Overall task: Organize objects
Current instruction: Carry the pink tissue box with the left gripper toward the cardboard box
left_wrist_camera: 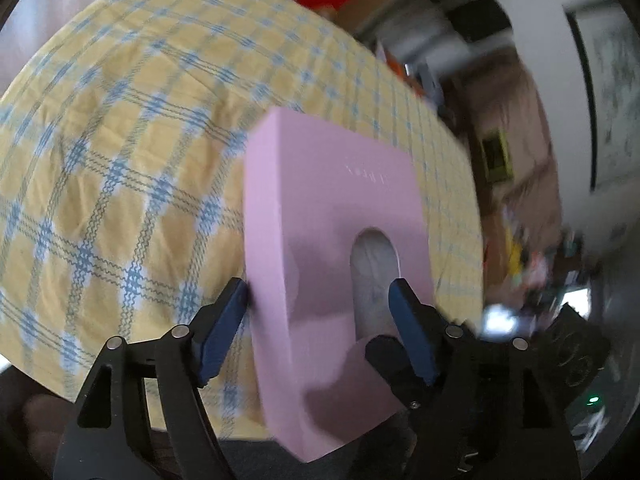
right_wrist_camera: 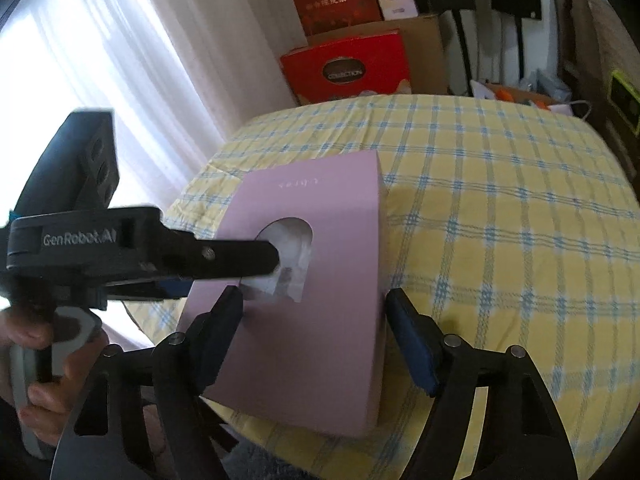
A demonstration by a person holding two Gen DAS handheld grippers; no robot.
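Pink box (left_wrist_camera: 340, 216) held in left tongs (left_wrist_camera: 320, 292); right tongs (right_wrist_camera: 312, 300) wide around it. Better to close right tongs gently, keeping box level over table (right_wrist_camera: 500, 200).

A pale pink box (left_wrist_camera: 340, 240) (right_wrist_camera: 320, 300) is showing a white lining through its arched cut-out. The cloth (left_wrist_camera: 120, 160) (right_wrist_camera: 500, 220) under it is wearing a yellow check crossed by blue and white stripes. Both grippers, left (left_wrist_camera: 320, 300) and right (right_wrist_camera: 314, 312), are showing black frames with dark blue pads (left_wrist_camera: 412, 332) (right_wrist_camera: 412, 344). At the far side, red cartons (right_wrist_camera: 348, 68) are sitting before a brown one, and white curtains (right_wrist_camera: 100, 72) are glowing at the far left.
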